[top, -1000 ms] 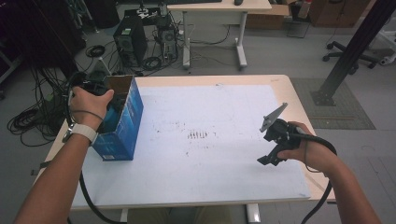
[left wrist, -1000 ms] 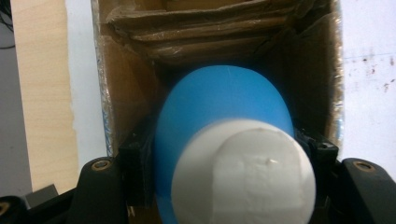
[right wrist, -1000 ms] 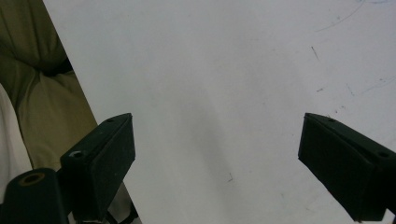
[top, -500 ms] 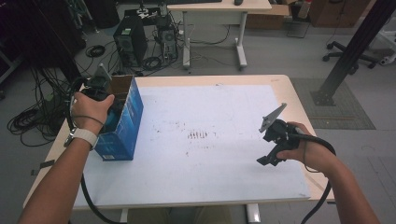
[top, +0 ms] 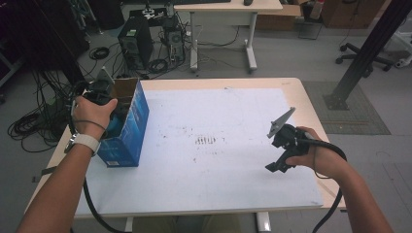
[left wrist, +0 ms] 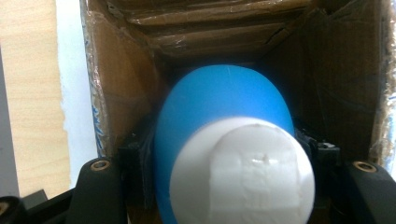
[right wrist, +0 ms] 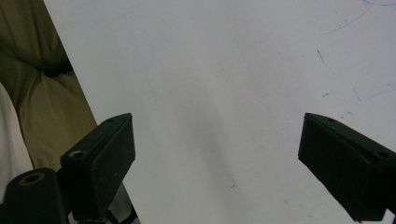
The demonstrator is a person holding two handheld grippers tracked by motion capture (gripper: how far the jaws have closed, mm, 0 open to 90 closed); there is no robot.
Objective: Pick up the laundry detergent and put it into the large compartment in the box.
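From above, my left hand-held gripper reaches into the open blue box at the table's left edge. Its camera shows it grasping a blue bottle, white cap toward me, long axis running into the cardboard interior. My right hand-held gripper hangs released over the table.

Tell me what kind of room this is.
Probably a lab or workshop: a computer tower with tangled cables sits on the floor, beside a plain desk and an office chair.

A black computer tower stands on the grey floor beside tangled black cables; behind it, a pale wooden desk and a black swivel-chair base
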